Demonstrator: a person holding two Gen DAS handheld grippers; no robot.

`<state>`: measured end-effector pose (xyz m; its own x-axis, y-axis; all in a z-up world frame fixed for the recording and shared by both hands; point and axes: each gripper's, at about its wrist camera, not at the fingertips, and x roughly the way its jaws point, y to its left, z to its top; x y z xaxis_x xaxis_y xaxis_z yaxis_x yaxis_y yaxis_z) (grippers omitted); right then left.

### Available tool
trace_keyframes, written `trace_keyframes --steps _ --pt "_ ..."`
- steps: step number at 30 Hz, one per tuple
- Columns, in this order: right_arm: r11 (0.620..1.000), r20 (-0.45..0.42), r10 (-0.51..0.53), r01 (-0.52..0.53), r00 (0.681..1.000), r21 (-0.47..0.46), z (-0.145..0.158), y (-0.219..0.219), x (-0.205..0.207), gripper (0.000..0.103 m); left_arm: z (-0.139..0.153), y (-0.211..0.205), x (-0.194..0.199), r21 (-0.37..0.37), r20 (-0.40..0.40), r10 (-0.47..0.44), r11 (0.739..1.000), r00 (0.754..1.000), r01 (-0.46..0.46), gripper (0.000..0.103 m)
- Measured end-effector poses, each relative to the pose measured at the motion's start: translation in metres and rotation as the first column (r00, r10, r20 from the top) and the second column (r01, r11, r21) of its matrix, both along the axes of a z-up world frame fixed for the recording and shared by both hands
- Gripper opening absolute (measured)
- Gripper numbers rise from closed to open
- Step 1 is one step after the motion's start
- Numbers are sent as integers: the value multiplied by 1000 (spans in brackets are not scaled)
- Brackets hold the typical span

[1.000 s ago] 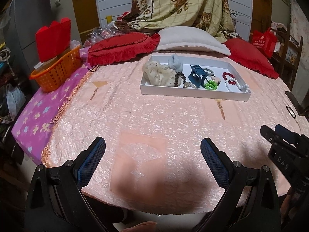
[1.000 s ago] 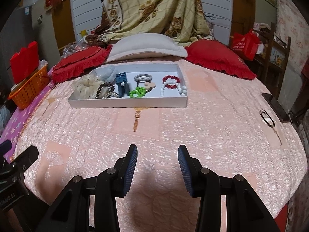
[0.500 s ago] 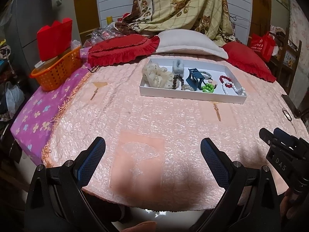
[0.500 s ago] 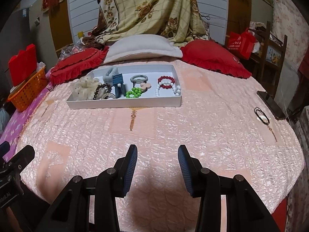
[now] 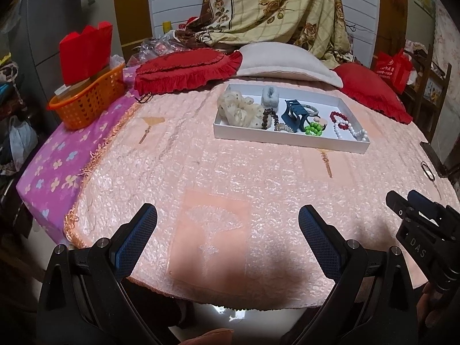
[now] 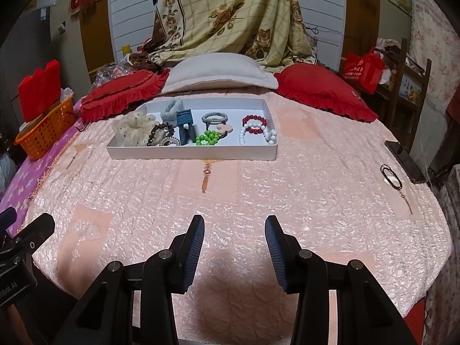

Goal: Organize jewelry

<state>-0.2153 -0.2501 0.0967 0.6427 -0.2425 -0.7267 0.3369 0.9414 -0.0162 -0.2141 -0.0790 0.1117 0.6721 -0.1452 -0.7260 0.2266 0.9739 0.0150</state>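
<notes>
- Two grippers, left gripper [image 5: 227, 247] and right gripper [image 6: 234, 251], hang spread and empty over the pink bedspread [image 6: 258, 187].
- Next, likely: reach the black cord bracelet [image 6: 391, 176] lying well apart from the white tray [image 6: 189, 153].

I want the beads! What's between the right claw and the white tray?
Only bare pink bedspread with a stitched gold tassel pattern lies between the open right claw and the white tray; the right wrist view shows it.

- white tray [image 6: 189, 153]; green beads [image 6: 207, 138]; red and white bracelets [image 6: 256, 128]
- pink quilted bedspread [image 6: 258, 189]
- orange basket [image 5: 86, 102], far left
- red pillows [image 5: 187, 70]; floral checked blanket [image 6: 230, 14]
</notes>
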Motion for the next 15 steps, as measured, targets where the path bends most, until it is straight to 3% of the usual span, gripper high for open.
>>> trace_keyframes --steps 7,15 --pt "1000 -23 1 -1 1000 25 -13 -4 7 42 -8 -1 8 24 -20 11 1000 1000 -10 99" --pt "1000 -32 -7 8 999 20 -16 -14 15 42 -2 -8 35 46 27 8 999 1000 -9 99"
